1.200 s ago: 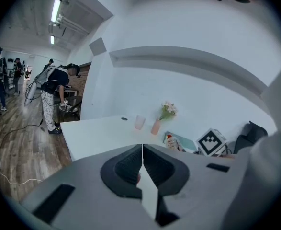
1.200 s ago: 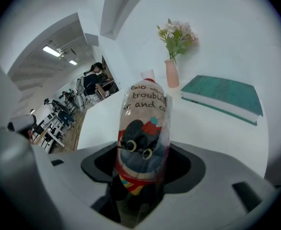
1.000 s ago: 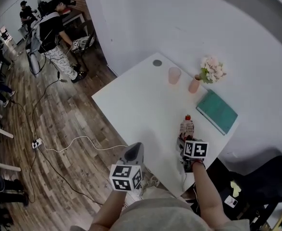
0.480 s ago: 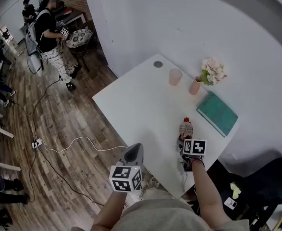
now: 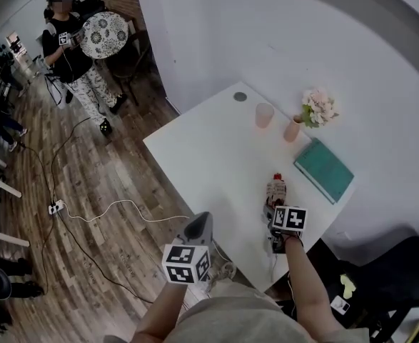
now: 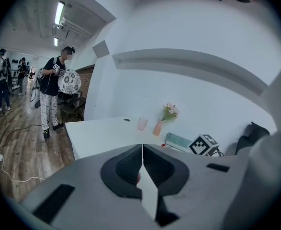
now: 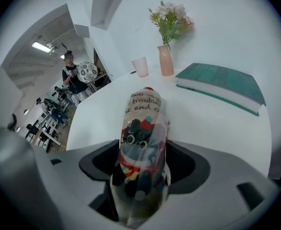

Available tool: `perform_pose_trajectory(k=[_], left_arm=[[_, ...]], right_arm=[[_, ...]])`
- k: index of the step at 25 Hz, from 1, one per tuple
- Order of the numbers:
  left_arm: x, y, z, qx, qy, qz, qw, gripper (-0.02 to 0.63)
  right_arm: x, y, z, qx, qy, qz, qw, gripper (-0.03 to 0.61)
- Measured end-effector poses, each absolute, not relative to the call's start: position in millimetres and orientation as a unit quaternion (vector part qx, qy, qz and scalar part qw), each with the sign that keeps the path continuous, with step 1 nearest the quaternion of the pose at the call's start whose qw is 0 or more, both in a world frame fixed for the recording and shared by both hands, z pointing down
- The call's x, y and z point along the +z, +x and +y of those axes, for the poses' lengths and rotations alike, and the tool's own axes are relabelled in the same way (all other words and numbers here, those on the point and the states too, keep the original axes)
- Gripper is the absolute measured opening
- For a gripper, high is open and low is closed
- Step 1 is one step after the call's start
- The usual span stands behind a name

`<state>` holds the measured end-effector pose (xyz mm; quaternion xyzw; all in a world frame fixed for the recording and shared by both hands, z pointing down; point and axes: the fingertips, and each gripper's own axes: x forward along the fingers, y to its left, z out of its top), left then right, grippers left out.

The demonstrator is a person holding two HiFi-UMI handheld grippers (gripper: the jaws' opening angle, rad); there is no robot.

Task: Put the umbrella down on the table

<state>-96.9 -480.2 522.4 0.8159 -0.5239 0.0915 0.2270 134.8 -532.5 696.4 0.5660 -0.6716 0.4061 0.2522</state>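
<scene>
Left hand-held gripper [image 5: 201, 221] hovers with jaws together; right hand-held gripper [image 5: 275, 209] angles down, jaws opening around the umbrella [image 5: 276, 189].

Printed lettering runs across the wrapped canopy of the folded umbrella [image 7: 141, 143] in the right gripper view. One word reads as "trouble". The line beneath it reads "c and c" and is cut off at both ends where the fabric curves away. A further line above these bends out of sight and cannot be read. In the head view, the left cube [image 5: 187, 263] and the right cube [image 5: 290, 219] each carry black-and-white square code markers rather than words.
</scene>
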Motion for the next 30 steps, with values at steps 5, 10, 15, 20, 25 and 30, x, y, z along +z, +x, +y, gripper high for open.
perform_pose_trajectory(k=[5,10,15,20,25,30], left_arm=[[517.0,-107.6,-465.8,0.084,0.811,-0.534,0.221,0.009],[512.8,-105.6,-446.0,0.076,0.813,-0.536,0.216,0.009],[509.4,-102.0,-419.3,0.072,0.816,-0.533,0.211,0.009],[504.5,-99.0,-386.0,0.064,0.82,-0.53,0.206,0.009],[500.9,-96.3,-354.0,0.063,0.822,-0.528,0.201,0.009],[498.2,-90.9,-321.9,0.06,0.826,-0.526,0.196,0.009]], right_arm=[[671.2,131.4,-516.3,0.388,0.572,-0.685,0.23,0.293],[635.0,130.4,-494.7,0.364,0.58,-0.703,0.191,0.282],[591.3,117.1,-458.6,0.323,0.592,-0.724,0.145,0.211],[555.4,97.2,-413.3,0.289,0.584,-0.749,0.117,0.133],[530.2,89.6,-368.8,0.26,0.588,-0.759,0.099,0.086],[514.2,90.8,-328.7,0.242,0.594,-0.763,0.08,0.046]])
